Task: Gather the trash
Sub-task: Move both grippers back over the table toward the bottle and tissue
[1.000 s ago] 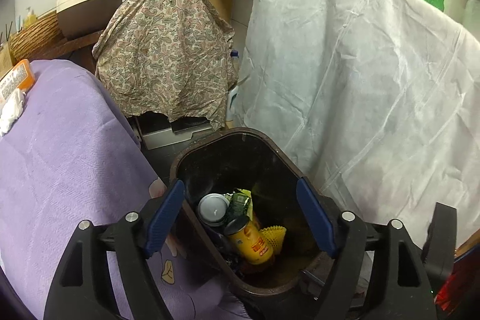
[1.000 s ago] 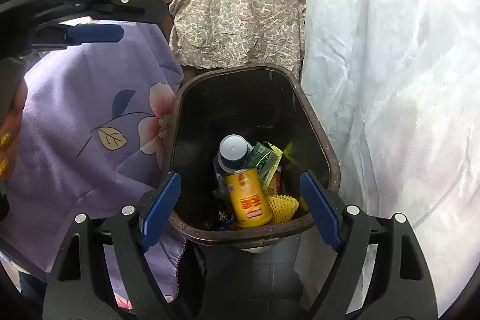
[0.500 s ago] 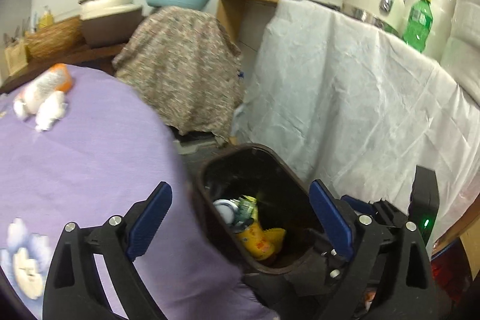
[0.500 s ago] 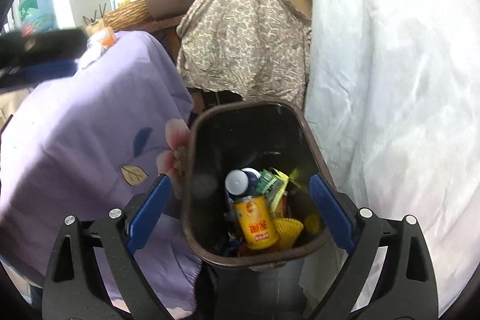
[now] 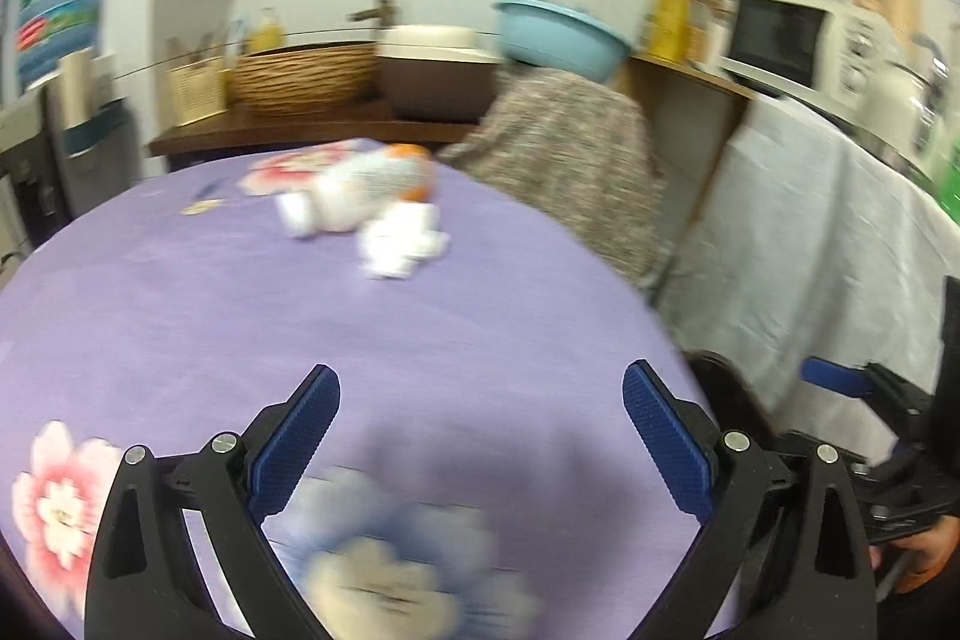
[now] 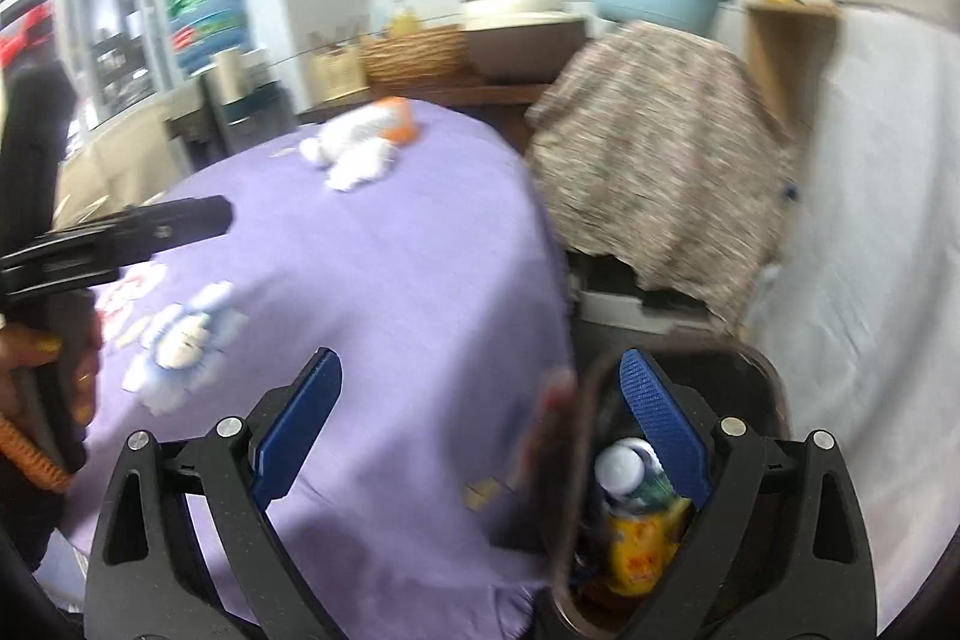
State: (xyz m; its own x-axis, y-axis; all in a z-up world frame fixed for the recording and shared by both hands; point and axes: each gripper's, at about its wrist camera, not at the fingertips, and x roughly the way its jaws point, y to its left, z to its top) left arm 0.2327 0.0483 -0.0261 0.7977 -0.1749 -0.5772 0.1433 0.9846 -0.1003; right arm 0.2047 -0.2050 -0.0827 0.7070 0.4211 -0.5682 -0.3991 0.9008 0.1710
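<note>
The step in hand is judged to be the reach for the next piece of rubbish: some rubbish is already in the bin, and more lies on the table.

Far left in the right wrist view, the left claw (image 6: 180,220) is seen side-on above the purple tablecloth (image 6: 372,280). In its own view the left claw (image 5: 480,418) is spread wide and empty; nothing is touched by its blue pads (image 5: 297,439).

Toward the middle, at the far side of the table, the remaining rubbish is found: an orange-and-white wrapper (image 5: 384,172) with crumpled white tissues (image 5: 405,241) just beside it. Both are blurred, so finer detail cannot be told.

To the right, the right claw (image 6: 480,424) is likewise spread wide and holds nothing. Below its right pad, beside the table edge, the dark bin (image 6: 762,388) is seen, with a yellow can (image 6: 639,550) and a white cap (image 6: 621,466) inside.

For the next move, an open claw is to be carried across the cloth, lowered over the tissues or wrapper, and closed only once the piece sits between the pads
</note>
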